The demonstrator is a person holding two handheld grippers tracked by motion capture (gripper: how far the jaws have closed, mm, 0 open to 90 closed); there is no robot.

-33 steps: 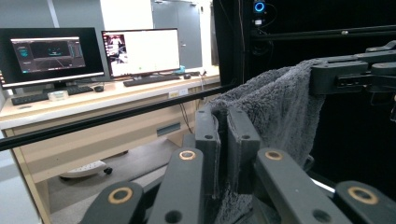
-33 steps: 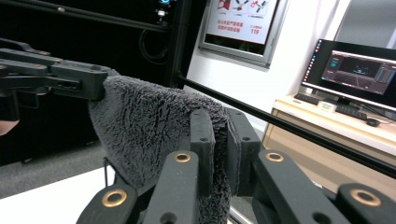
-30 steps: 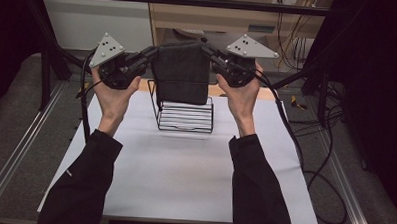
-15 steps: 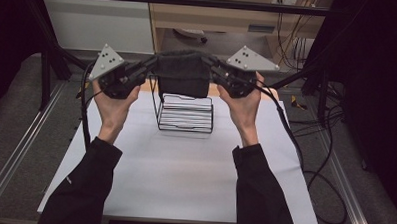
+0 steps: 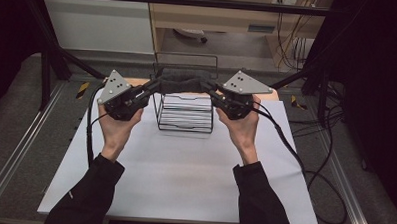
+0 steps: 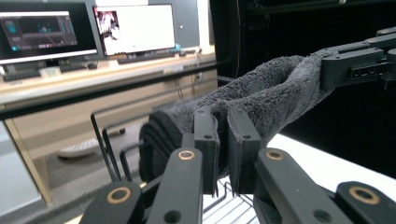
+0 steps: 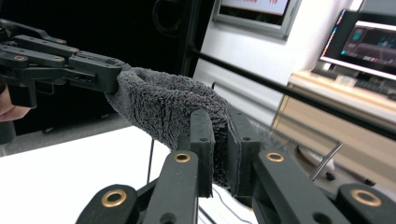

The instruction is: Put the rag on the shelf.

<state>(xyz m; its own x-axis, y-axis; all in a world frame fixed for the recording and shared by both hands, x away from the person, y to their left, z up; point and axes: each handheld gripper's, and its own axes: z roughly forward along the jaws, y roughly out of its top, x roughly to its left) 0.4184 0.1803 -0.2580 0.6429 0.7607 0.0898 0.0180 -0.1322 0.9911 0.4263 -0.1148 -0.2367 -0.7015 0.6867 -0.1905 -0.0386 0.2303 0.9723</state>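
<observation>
Over the black wire rack on the white bench, a dark grey towel stretches level between the left gripper and right gripper, each clamped tight on one end of it, just above the rack's top.

Both hands have come down, bringing the left gripper and right gripper lower. The folded dark grey terry towel stretched between them has sunk toward the top of the black wire rack.
</observation>
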